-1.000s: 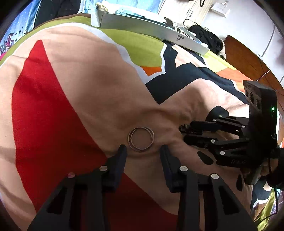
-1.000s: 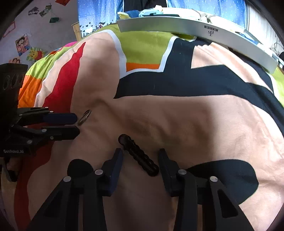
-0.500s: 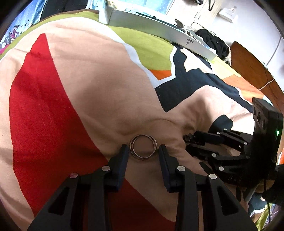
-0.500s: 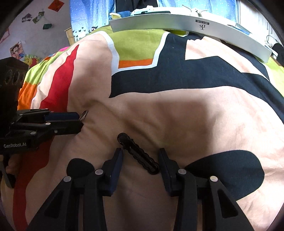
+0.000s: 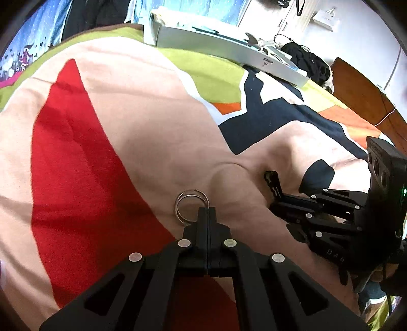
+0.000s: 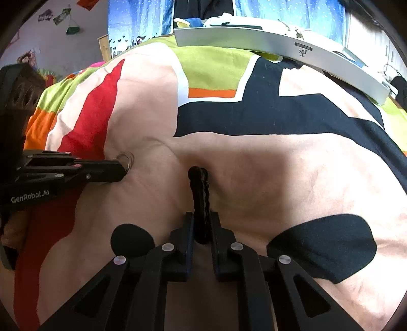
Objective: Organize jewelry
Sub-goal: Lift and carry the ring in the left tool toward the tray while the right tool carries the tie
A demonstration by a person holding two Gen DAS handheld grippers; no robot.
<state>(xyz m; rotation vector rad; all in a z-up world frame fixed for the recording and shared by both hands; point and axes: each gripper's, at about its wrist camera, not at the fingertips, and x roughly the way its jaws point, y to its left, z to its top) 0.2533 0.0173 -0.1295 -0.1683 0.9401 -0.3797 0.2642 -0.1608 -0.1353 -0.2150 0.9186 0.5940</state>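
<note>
Left claw (image 5: 208, 212) pinches the thin, light silver bangles (image 5: 191, 206) by their near rim; right claw (image 6: 201, 225), closing, grips the limp black beaded bracelet (image 6: 201, 201).

Bedspread (image 5: 152, 142): large flat blocks of colour. Pale peach forms the main field; a broad red wedge runs along one side; lime green covers the far edge; navy angular shapes are outlined in white; a small orange bar sits between green and navy. Rounded navy blobs lie on the peach nearer the cameras.

Rings (image 5: 191, 206): silver metal, plain.

Beaded bracelet (image 6: 201, 201): uniformly black, glossy.

Left gripper (image 5: 208, 211) and right gripper (image 6: 201, 224): matte black with small silver rivets; white lettering on the left one's body.

Long box (image 6: 279, 48): pale grey-white with a small dark label.

Curtain (image 6: 137, 23): blue with white dots.
</note>
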